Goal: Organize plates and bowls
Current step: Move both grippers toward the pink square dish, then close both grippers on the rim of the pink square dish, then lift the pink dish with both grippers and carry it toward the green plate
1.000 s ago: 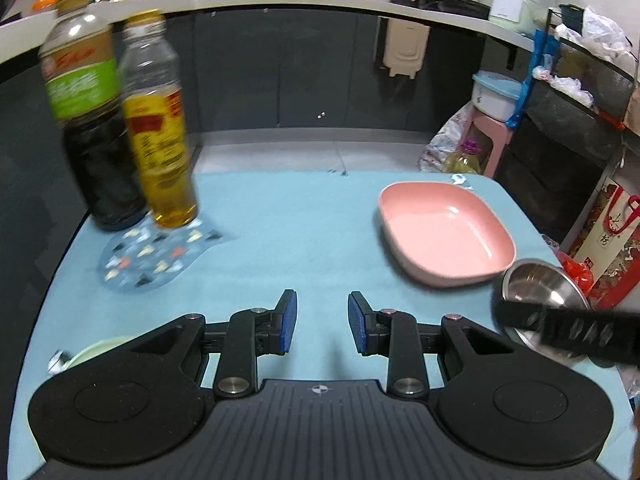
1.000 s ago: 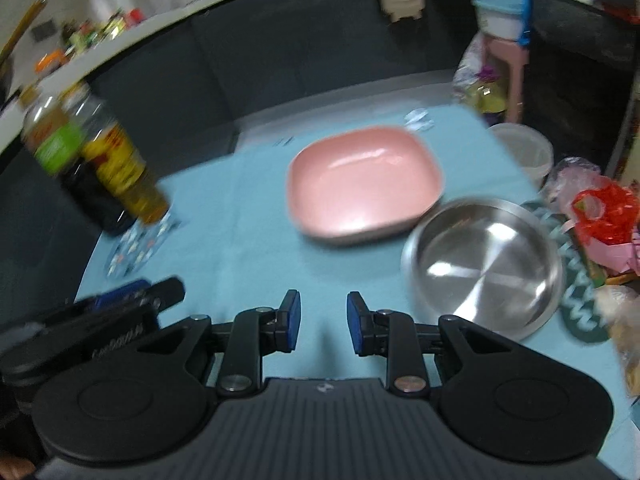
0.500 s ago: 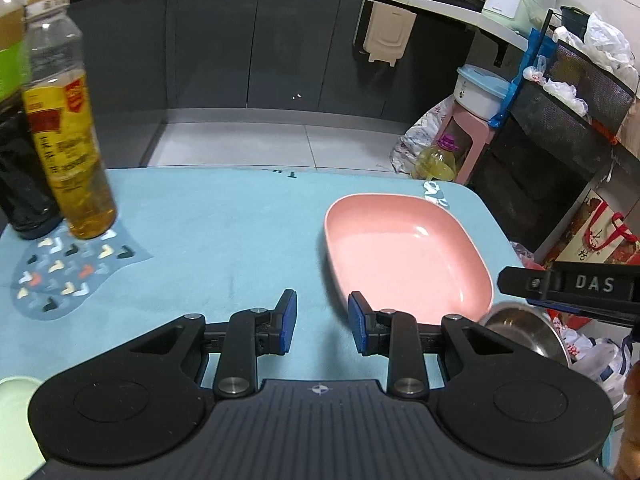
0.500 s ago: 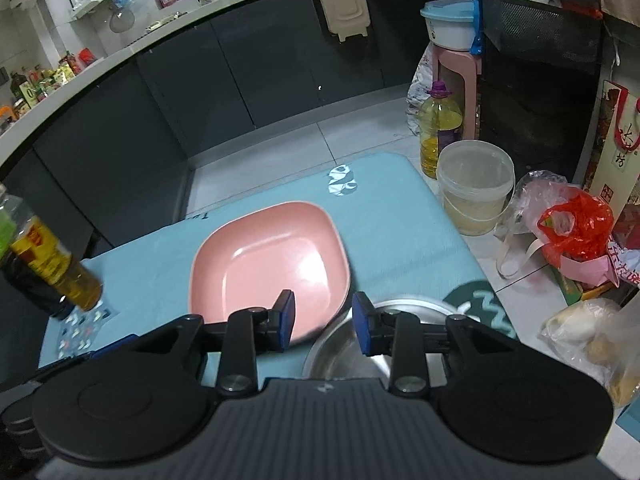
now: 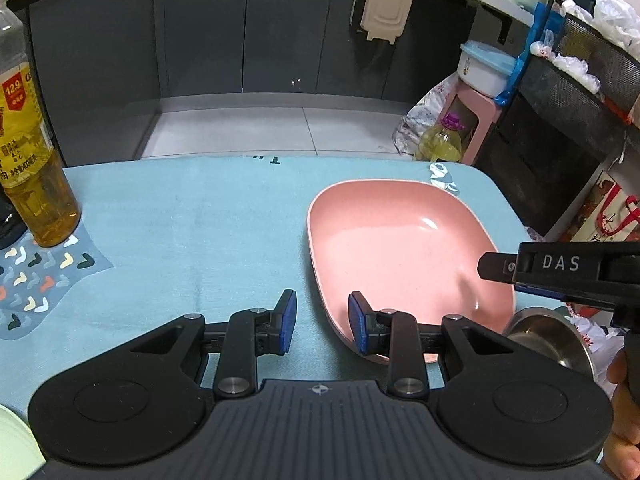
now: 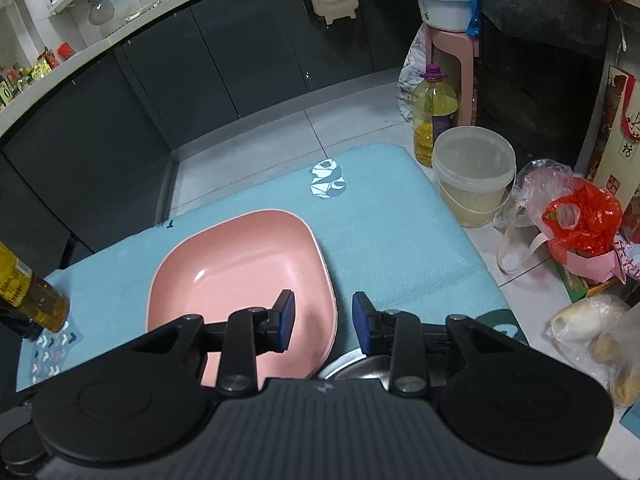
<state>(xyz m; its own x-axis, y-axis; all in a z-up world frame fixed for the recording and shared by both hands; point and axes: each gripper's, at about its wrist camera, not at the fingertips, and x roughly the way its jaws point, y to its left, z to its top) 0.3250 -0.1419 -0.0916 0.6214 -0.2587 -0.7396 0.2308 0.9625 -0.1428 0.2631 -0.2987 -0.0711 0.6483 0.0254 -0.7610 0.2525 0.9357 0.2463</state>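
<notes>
A pink square plate [image 5: 408,248] lies on the blue table cloth [image 5: 192,224]. My left gripper [image 5: 322,320] hovers at its near left rim, open, with the rim edge under the gap and nothing pressed. My right gripper [image 6: 324,320] hangs over the same plate's [image 6: 240,272] right rim, also open and holding nothing. A steel bowl [image 6: 360,364] sits just below the right gripper, mostly hidden by it. In the left wrist view this bowl [image 5: 548,340] shows beside the plate, under one of the right gripper's fingers [image 5: 500,267].
An oil bottle [image 5: 32,168] and a dark bottle stand on a patterned mat [image 5: 36,276] at the left. A pale green dish edge [image 5: 12,444] shows at the bottom left. Past the table's right edge stand a plastic bucket [image 6: 472,176], an oil jug [image 6: 434,112] and bags [image 6: 580,220].
Both grippers have travelled right and forward to the pink plate, so the bottles slid to the left edge. The right jaws stand slightly wider than a second ago.
</notes>
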